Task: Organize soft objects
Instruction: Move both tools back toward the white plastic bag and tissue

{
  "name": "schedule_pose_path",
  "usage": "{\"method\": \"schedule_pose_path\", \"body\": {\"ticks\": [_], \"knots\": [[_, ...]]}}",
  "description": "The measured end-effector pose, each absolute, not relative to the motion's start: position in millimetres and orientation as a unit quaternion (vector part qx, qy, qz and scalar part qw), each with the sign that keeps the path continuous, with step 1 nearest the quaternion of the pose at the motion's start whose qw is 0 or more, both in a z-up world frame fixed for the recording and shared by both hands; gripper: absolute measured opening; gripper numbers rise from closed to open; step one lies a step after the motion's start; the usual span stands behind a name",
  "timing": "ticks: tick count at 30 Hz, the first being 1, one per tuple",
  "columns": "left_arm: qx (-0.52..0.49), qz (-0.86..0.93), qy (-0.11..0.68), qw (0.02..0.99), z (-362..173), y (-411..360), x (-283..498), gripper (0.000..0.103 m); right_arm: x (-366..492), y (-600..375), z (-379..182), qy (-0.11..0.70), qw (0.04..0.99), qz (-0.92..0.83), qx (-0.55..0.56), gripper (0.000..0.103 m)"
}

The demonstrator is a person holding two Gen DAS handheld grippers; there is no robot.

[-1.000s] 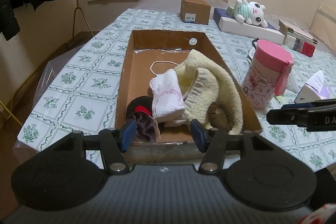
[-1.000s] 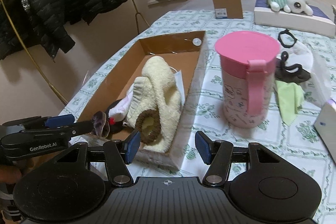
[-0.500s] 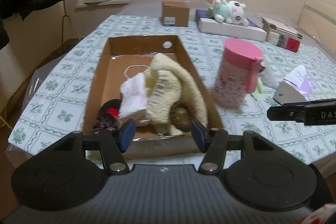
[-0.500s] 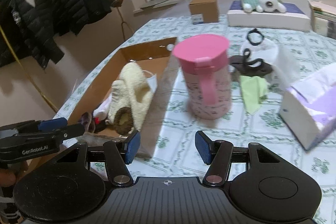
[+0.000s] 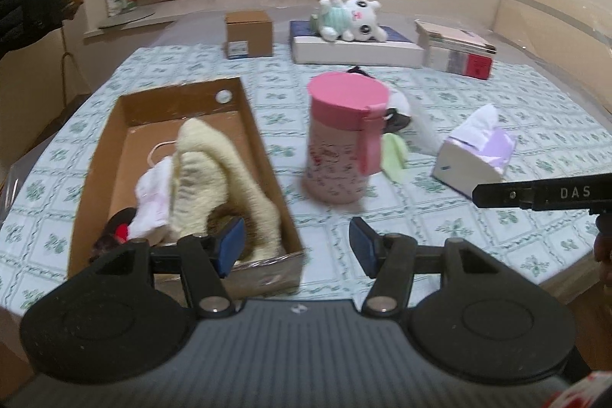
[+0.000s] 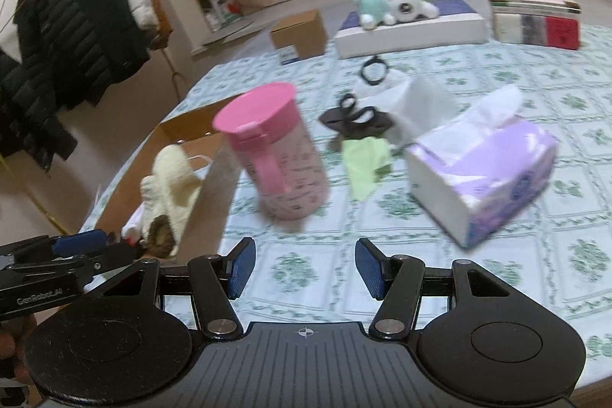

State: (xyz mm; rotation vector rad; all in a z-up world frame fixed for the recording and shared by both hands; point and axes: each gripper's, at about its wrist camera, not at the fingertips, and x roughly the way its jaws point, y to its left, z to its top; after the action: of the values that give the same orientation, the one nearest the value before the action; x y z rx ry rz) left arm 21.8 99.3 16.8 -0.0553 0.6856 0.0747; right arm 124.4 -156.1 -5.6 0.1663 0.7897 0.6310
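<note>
A long cardboard box (image 5: 264, 148) (image 6: 126, 186) lies on the left of the table. In it rest a cream knitted piece (image 5: 214, 171) (image 6: 172, 178), a pink-white cloth (image 5: 153, 197) and a small dark item with red (image 5: 118, 228). My left gripper (image 5: 296, 245) hovers open and empty over the box's near right corner. My right gripper (image 6: 302, 268) stands open and empty above the tablecloth, in front of the pink jug (image 6: 275, 148). Behind the jug lie a green cloth (image 6: 363, 159) (image 5: 394, 155), a brown fabric piece with black loops (image 6: 355, 119) and a white cloth (image 6: 417, 98).
A pink-lidded jug (image 5: 340, 136) stands mid-table, a purple tissue box (image 6: 482, 163) (image 5: 474, 155) to its right. At the back are a plush toy (image 5: 352, 18) on a flat white box, a small carton (image 5: 248, 33) and stacked books (image 5: 455, 52). Coats (image 6: 69, 52) hang at left.
Both grippers have swung to the right, away from the box. The left one was centred on the box's near end; the right one now faces the jug and the tissue box. Both stay open.
</note>
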Motion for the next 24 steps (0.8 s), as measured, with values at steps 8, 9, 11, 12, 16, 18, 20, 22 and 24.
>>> {"method": "schedule_pose_path", "body": {"ticks": [8,9,11,12,16,18,20,22,24], "knots": [[-0.013,0.011,0.331,0.944,21,82,32,0.059,130,-186,-6,0.377,0.88,0.274,0.092,0.058],[-0.012,0.008,0.33,0.944,21,80,33,0.059,130,-189,-6,0.377,0.881,0.272,0.093,0.058],[-0.01,0.002,0.33,0.944,22,78,35,0.059,130,-193,-5,0.376,0.882,0.269,0.095,0.058],[-0.009,-0.002,0.33,0.944,23,77,36,0.059,130,-195,-5,0.376,0.882,0.268,0.094,0.058],[0.006,-0.02,0.328,0.944,28,73,43,0.059,134,-200,-2,0.371,0.886,0.267,0.084,0.058],[0.016,-0.031,0.327,0.945,31,71,48,0.059,136,-203,2,0.366,0.888,0.267,0.076,0.058],[0.022,-0.043,0.325,0.945,35,68,54,0.059,140,-206,6,0.361,0.891,0.266,0.068,0.058],[0.03,-0.055,0.322,0.945,40,67,63,0.059,145,-210,10,0.356,0.894,0.266,0.057,0.058],[0.034,-0.067,0.322,0.944,45,67,73,0.059,151,-213,15,0.351,0.896,0.267,0.046,0.058]]}}
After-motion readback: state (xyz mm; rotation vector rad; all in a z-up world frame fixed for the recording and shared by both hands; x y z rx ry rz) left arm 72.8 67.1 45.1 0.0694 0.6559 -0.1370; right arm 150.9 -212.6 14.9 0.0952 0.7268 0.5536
